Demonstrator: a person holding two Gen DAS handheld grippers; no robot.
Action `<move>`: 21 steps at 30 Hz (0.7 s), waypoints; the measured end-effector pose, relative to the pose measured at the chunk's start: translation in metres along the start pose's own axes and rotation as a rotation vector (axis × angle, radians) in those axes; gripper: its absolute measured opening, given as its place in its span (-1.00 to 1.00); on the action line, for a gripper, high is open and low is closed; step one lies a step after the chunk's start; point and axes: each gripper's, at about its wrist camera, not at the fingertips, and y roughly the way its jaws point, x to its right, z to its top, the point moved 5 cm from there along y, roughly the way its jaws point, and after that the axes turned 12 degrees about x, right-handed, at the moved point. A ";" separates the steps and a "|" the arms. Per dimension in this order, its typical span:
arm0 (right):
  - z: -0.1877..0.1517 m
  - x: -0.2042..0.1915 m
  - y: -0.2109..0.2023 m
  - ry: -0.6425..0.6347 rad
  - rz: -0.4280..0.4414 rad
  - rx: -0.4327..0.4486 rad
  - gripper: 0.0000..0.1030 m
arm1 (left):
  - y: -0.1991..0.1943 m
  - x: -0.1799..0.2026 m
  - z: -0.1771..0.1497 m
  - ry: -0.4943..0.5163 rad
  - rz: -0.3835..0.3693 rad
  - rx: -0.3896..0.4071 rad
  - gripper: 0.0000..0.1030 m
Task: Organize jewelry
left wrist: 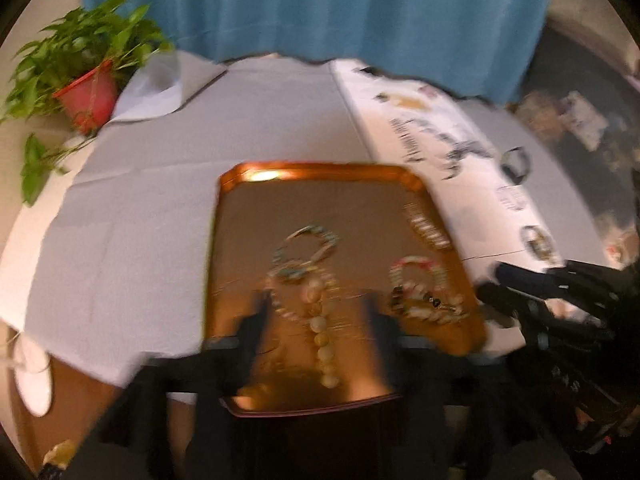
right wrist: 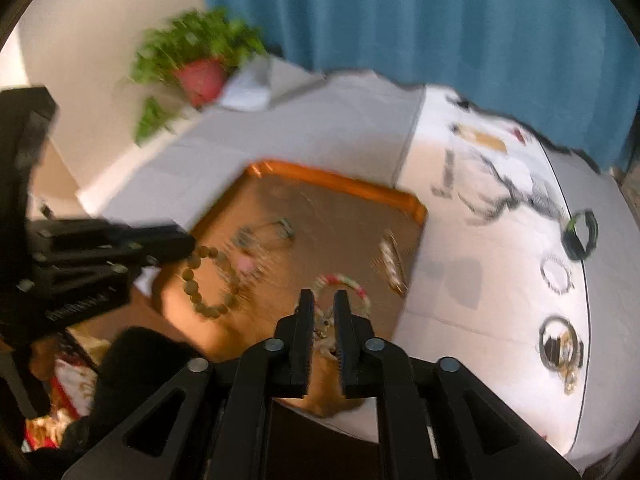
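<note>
A copper tray (left wrist: pixel 240 172) lies on the grey cloth and holds several bracelets. In the left wrist view a big beige bead bracelet (left wrist: pixel 322 336) lies between the fingers of my left gripper (left wrist: pixel 316 314), whose jaws stand wide apart over it, touching nothing. A grey-green bracelet (left wrist: pixel 308 240) and a red-white-green one (left wrist: pixel 416 270) lie further in. My right gripper (right wrist: pixel 323 300) hovers over the tray's near edge (right wrist: pixel 332 408), its jaws a narrow gap apart above a small gold piece (right wrist: pixel 324 330) and just short of the red-white-green bracelet (right wrist: pixel 344 282). Both pictures are blurred.
Right of the tray, a white printed cloth (right wrist: pixel 460 280) carries a black bangle (right wrist: pixel 580 236), a bead ring (right wrist: pixel 556 276) and a dark ring with gold pieces (right wrist: pixel 560 346). A potted plant (left wrist: pixel 88 96) stands at the back left. A blue curtain (left wrist: pixel 320 8) hangs behind the table.
</note>
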 end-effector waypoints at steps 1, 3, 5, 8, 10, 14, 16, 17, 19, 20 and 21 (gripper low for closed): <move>-0.009 0.003 0.004 0.007 -0.018 -0.038 0.09 | 0.000 -0.006 -0.005 -0.016 0.029 -0.006 0.78; -0.024 0.007 0.000 0.029 -0.015 -0.058 0.26 | -0.004 -0.014 -0.019 -0.049 0.057 -0.022 0.81; -0.040 0.010 -0.007 0.027 -0.017 -0.077 0.30 | -0.008 -0.016 -0.034 -0.062 0.060 -0.062 0.81; -0.063 0.009 -0.023 0.034 -0.026 -0.097 0.31 | -0.023 -0.013 -0.064 -0.103 0.075 -0.100 0.81; -0.075 0.006 -0.035 0.040 -0.024 -0.098 0.31 | -0.035 -0.006 -0.080 -0.132 0.072 -0.107 0.81; -0.088 -0.005 -0.068 0.042 -0.017 -0.048 0.33 | -0.056 0.015 -0.102 -0.158 0.046 -0.095 0.81; -0.090 -0.012 -0.083 0.030 -0.017 -0.012 0.36 | -0.067 0.026 -0.106 -0.144 0.043 -0.086 0.81; -0.092 -0.015 -0.091 0.019 -0.022 0.005 0.38 | -0.074 0.032 -0.107 -0.132 0.042 -0.077 0.81; -0.093 -0.019 -0.103 0.000 -0.041 0.036 0.41 | -0.088 0.041 -0.106 -0.103 0.041 -0.049 0.81; -0.093 -0.021 -0.109 -0.008 -0.049 0.046 0.42 | -0.097 0.046 -0.103 -0.082 0.044 -0.028 0.81; -0.095 -0.022 -0.116 -0.014 -0.053 0.053 0.42 | -0.104 0.051 -0.100 -0.063 0.054 -0.008 0.81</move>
